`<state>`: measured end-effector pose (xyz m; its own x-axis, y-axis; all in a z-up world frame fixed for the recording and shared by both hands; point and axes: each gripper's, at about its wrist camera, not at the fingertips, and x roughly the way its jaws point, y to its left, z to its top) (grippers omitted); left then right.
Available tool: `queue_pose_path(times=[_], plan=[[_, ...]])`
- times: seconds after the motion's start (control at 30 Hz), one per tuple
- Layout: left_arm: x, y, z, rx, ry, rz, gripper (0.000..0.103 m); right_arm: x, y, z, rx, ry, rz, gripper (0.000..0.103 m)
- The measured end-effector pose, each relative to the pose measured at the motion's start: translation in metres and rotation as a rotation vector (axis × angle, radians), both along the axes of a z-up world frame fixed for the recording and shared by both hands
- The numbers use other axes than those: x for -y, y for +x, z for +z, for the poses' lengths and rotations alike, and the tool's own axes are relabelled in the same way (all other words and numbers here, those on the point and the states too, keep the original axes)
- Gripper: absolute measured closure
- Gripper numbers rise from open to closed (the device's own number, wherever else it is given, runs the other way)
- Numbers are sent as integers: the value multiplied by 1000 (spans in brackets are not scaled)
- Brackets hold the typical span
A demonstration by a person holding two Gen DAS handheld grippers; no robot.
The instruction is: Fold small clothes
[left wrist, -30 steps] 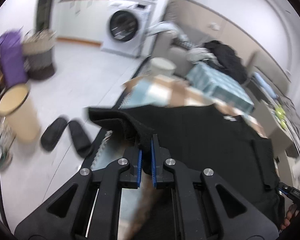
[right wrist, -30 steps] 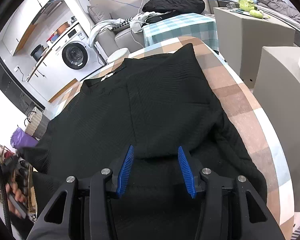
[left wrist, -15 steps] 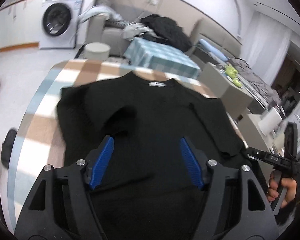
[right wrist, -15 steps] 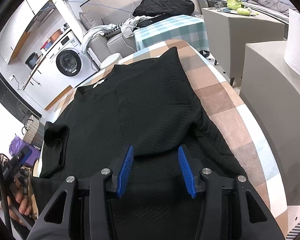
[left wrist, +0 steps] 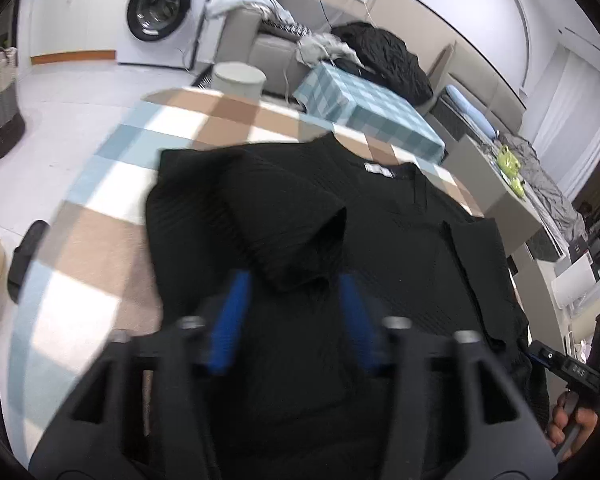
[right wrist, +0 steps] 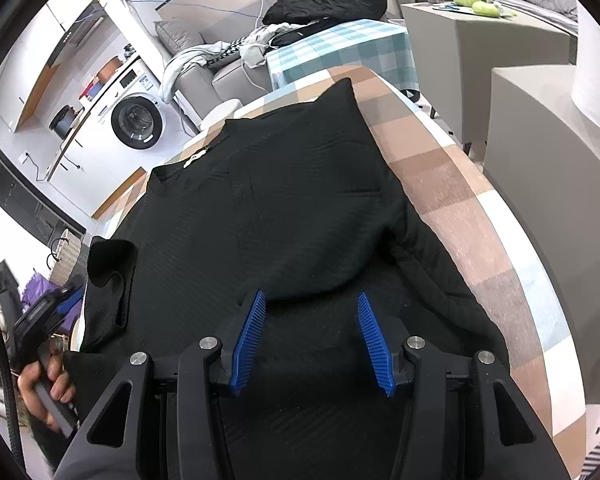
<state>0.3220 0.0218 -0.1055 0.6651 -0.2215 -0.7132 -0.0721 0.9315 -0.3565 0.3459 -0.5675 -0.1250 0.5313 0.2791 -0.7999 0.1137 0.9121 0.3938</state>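
A black short-sleeved shirt [left wrist: 396, 240] lies flat on the checked tablecloth [left wrist: 100, 240], its white neck label [left wrist: 378, 169] at the far end. Its left sleeve [left wrist: 284, 216] is folded inward over the body. My left gripper [left wrist: 294, 280] hovers just short of that sleeve's edge; its jaws are closing, apart, with nothing pressed between them. In the right wrist view the shirt [right wrist: 280, 200] fills the table, and my right gripper [right wrist: 311, 294] stands open over the folded right sleeve's near edge. A hand holds the left gripper's handle [right wrist: 40, 320] at the left.
The table's bare checked edge [right wrist: 460, 208] runs along the right. Beyond it stand grey cabinets [right wrist: 540, 120], a teal-checked side table [left wrist: 360, 108], a round stool [left wrist: 240, 80], a washing machine [left wrist: 160, 12] and a sofa with clothes. A slipper [left wrist: 26, 248] lies on the floor.
The left gripper let go of the left sleeve, which now lies folded on the shirt. It swung toward the shirt's middle; its jaws opened wide, then narrowed. The right gripper stayed put.
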Motion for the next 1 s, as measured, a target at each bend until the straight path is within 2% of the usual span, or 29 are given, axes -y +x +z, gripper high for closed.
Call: queue_pose_path(times=[0.07, 0.13, 0.23, 0.27, 0.3, 0.33, 0.37, 0.4, 0.43, 0.53, 0.6, 0.7, 0.77, 0.83, 1.0], plan=[[8, 17, -8, -30, 7, -3, 95, 2, -1, -2, -11, 6, -8, 53], [14, 31, -10, -22, -3, -8, 95, 4, 0, -3, -21, 5, -15, 53], [28, 46, 3, 36, -8, -39, 94, 7, 3, -2, -24, -6, -20, 53], [33, 46, 9, 45, 10, -43, 86, 8, 3, -1, -23, -9, -22, 53], [40, 45, 15, 58, 26, -64, 69, 9, 3, 1, -21, -13, -24, 53], [43, 43, 19, 58, 34, -70, 57, 10, 3, 2, -17, -18, -25, 53], [44, 39, 22, 61, 43, -65, 39, 11, 2, 4, -10, -24, -26, 53], [43, 34, 25, 79, 46, -59, 33, 11, 3, 5, -7, -29, -27, 52], [42, 30, 26, 86, 53, -56, 32, 12, 3, 5, -4, -39, -30, 51], [33, 26, 20, 37, 72, -15, 32, 13, 3, 3, -14, -39, -34, 51], [28, 28, 12, 15, 57, -16, 32, 12, 3, 2, -14, -32, -30, 51], [30, 44, -8, -45, 22, -35, 39, 9, 2, 0, -19, -30, -23, 51], [36, 57, -17, -51, 3, -66, 39, 8, 3, -2, -30, -24, -24, 51], [44, 65, -19, -21, -9, -89, 38, 7, 3, -2, -31, -27, -24, 51], [56, 59, -6, 4, 16, -140, 36, 7, 6, 2, -24, -41, -22, 51]])
